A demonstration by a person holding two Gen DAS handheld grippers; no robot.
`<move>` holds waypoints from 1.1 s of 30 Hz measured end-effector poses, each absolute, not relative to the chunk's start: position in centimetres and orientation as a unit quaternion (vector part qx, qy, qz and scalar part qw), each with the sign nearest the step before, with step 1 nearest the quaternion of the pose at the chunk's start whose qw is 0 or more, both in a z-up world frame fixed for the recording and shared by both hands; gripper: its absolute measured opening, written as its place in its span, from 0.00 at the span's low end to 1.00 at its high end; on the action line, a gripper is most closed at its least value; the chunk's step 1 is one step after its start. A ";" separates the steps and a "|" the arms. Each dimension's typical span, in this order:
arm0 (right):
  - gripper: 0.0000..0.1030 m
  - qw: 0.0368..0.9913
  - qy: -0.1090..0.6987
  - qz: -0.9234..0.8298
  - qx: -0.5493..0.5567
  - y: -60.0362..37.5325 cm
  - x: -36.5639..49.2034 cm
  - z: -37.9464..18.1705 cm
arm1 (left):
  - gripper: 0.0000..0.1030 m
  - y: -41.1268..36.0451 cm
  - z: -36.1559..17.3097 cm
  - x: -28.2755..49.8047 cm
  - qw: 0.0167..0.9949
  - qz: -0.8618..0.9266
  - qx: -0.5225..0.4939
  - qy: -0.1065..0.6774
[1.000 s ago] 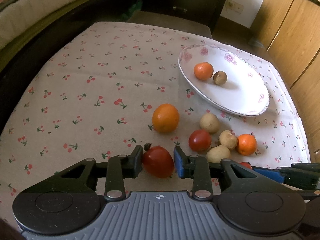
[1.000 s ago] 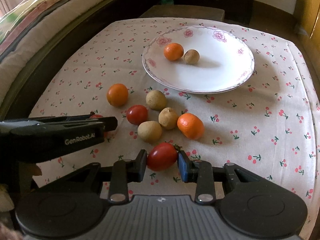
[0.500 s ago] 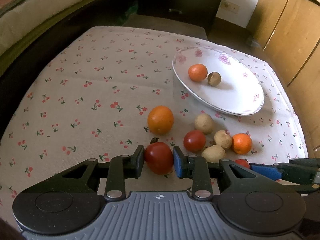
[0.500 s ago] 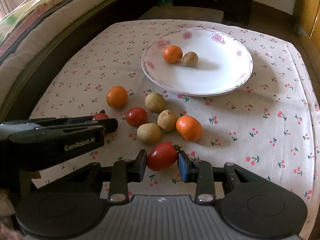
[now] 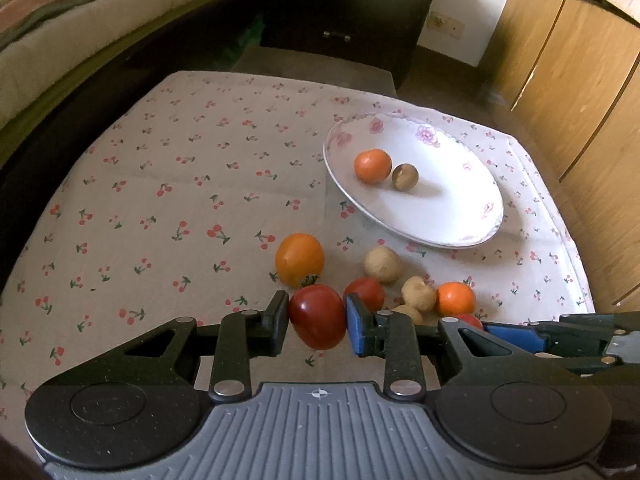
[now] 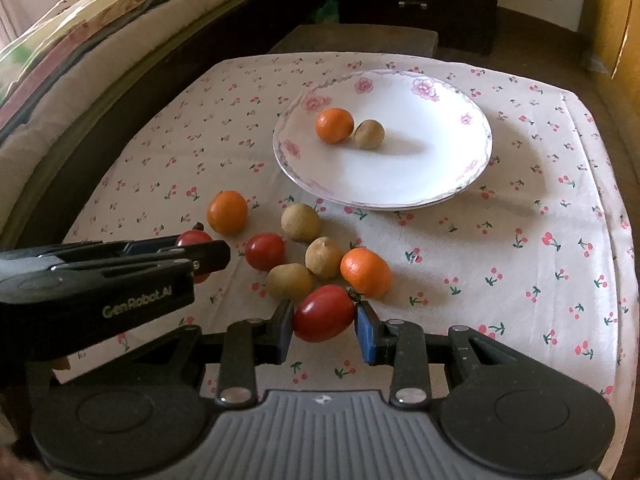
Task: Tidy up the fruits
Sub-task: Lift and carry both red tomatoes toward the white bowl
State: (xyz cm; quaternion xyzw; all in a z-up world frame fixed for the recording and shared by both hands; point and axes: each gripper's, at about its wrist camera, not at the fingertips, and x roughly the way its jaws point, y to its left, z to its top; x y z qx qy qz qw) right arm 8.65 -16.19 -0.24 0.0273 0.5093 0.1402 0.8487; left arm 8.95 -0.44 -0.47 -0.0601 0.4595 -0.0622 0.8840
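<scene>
Tomatoes: one [image 5: 318,322] clamped in left gripper [image 5: 318,324], another [image 6: 324,313] clamped in right gripper [image 6: 325,326], both above cherry-print tablecloth [image 6: 500,240], near loose fruit, short of plate [image 6: 400,184].

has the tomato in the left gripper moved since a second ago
Yes. In the left wrist view the tomato in the left gripper has risen off the cloth: the plate and loose orange now sit lower and smaller behind it.
</scene>
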 end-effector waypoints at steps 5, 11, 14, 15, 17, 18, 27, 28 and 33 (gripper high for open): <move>0.34 0.851 0.506 0.137 0.030 -16.3 9.0 -0.1 | 0.37 -0.6 -0.4 9.2 0.885 -0.064 -0.059 0.458; 0.34 0.853 0.503 0.134 0.034 -16.4 9.3 0.2 | 0.36 -1.0 0.2 9.4 0.888 -0.070 -0.058 0.451; 0.34 0.855 0.500 0.132 0.037 -16.6 9.4 0.4 | 0.36 -1.3 0.5 9.6 0.890 -0.073 -0.055 0.447; 0.34 0.855 0.500 0.132 0.038 -16.6 9.4 0.4 | 0.36 -1.3 0.5 9.7 0.890 -0.074 -0.054 0.447; 0.34 0.855 0.501 0.130 0.039 -16.6 9.5 0.3 | 0.36 -1.2 0.4 9.7 0.890 -0.072 -0.053 0.447; 0.34 0.855 0.501 0.130 0.039 -16.6 9.5 0.2 | 0.36 -1.1 0.3 9.7 0.889 -0.071 -0.054 0.449; 0.34 0.853 0.503 0.131 0.043 -16.7 9.5 0.3 | 0.36 -0.2 -0.2 9.8 0.886 -0.056 -0.067 0.455; 0.34 0.853 0.503 0.132 0.044 -16.7 9.5 0.3 | 0.36 -0.1 -0.2 9.8 0.886 -0.056 -0.070 0.455; 0.34 0.852 0.503 0.135 0.043 -16.6 9.4 0.3 | 0.38 0.1 -0.1 9.8 0.885 -0.055 -0.075 0.457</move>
